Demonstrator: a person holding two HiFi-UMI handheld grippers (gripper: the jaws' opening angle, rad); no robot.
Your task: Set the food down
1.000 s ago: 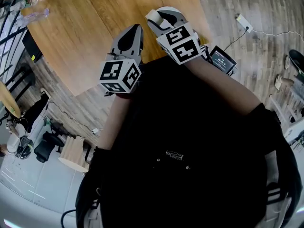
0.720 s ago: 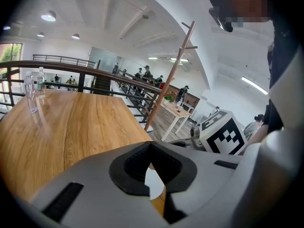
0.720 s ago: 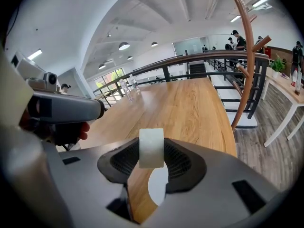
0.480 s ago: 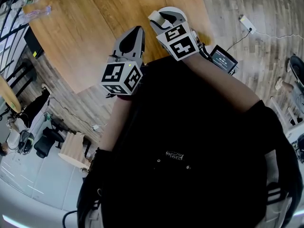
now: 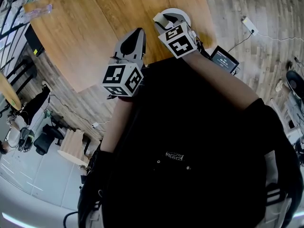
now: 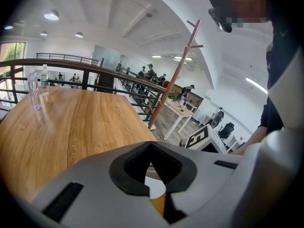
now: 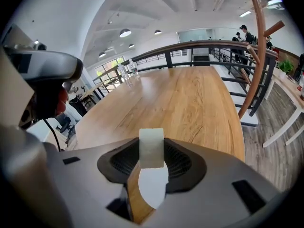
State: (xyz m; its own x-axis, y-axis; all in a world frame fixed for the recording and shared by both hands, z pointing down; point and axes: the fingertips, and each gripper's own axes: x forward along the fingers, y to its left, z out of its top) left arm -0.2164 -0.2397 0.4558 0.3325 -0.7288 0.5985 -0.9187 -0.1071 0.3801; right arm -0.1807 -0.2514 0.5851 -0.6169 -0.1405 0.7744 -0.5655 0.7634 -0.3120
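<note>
1 piece of food [image 7: 151,148], a pale whitish block, stands upright between the 2 jaws of the right gripper [image 7: 151,141]. The ribbed black pads close on it from either side, so this gripper is gripping the food with its jaws set fairly wide. In the head view the block and these jaws hang over the near edge of the 1 wooden table [image 5: 95,27]; the food is not lying on the tabletop.

The left gripper [image 6: 151,146] sits just beside the right one, also over the table's near edge. Its jaws are brought together tip to tip, with nothing between them.

Each gripper carries 1 cube with square markers, 2 in all: the left cube [image 5: 122,79] and the right cube [image 5: 178,39], both on the person's side of the table edge.

At the table's far end stand 2 clear bottles [image 6: 34,93] [image 6: 44,77], close together. A dark railing [image 6: 71,63] runs along the far side of the table, and 1 wooden coat stand [image 6: 178,75] rises off the table's corner.

Off the table, on the plank floor side, are 1 small device with a lit screen [image 5: 223,60] and 1 white power strip [image 5: 246,23] on a cord.
</note>
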